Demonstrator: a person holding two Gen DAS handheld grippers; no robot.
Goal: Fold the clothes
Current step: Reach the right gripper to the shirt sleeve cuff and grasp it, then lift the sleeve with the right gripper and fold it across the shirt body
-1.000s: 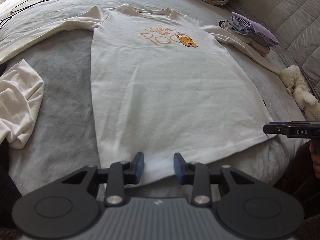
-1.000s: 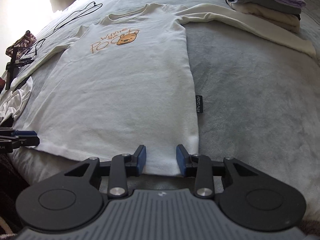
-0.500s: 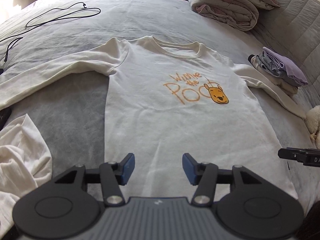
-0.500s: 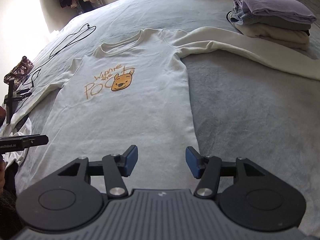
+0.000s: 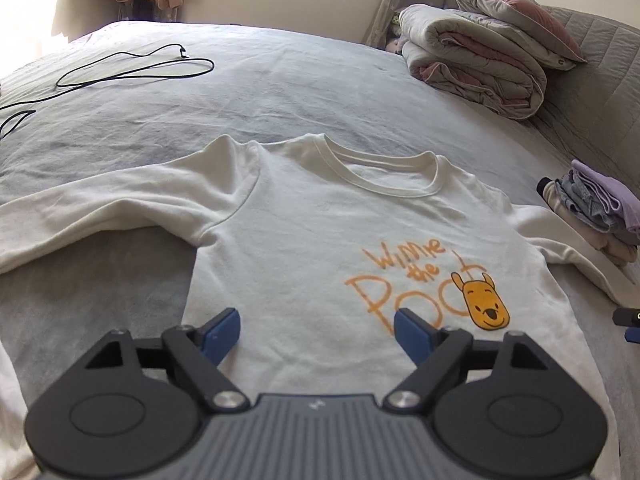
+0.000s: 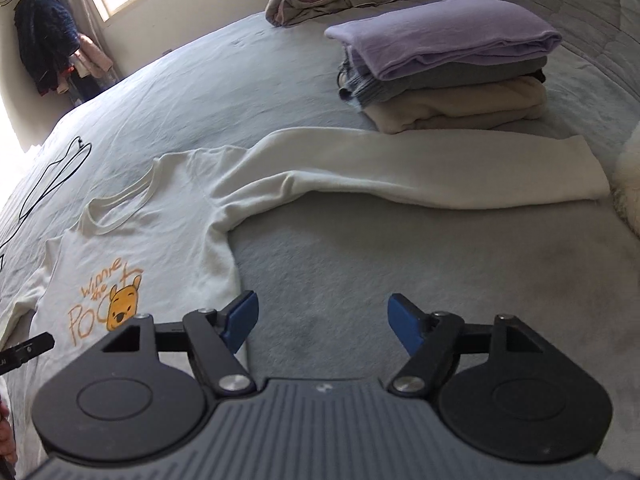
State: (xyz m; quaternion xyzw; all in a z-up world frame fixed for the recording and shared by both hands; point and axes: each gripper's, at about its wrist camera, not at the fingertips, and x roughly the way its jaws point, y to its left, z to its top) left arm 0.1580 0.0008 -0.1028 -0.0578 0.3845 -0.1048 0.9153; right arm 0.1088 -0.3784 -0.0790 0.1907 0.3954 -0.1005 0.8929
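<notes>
Both let go of hem: left gripper [image 5: 317, 333] and right gripper [image 6: 322, 322] jaws opening, empty, now over cream long-sleeved cotton sweatshirt [image 5: 304, 240] chest; right sleeve [image 6: 420, 172] at 12 o'clock, probably next.

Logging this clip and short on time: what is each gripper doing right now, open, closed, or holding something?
Left gripper: opening, fingers wide apart, holding nothing, above the cream sweatshirt.
Right gripper: opening, fingers wide apart, holding nothing, above the bed cover.

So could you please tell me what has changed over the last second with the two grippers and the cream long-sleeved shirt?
Both grippers left the hem and travelled up along the cream long-sleeved shirt. The left gripper now hangs over its chest; the right gripper over the grey bedcover below the right sleeve. Their jaws are opening, nothing between them. The shirt stayed flat, sleeves spread.
</notes>
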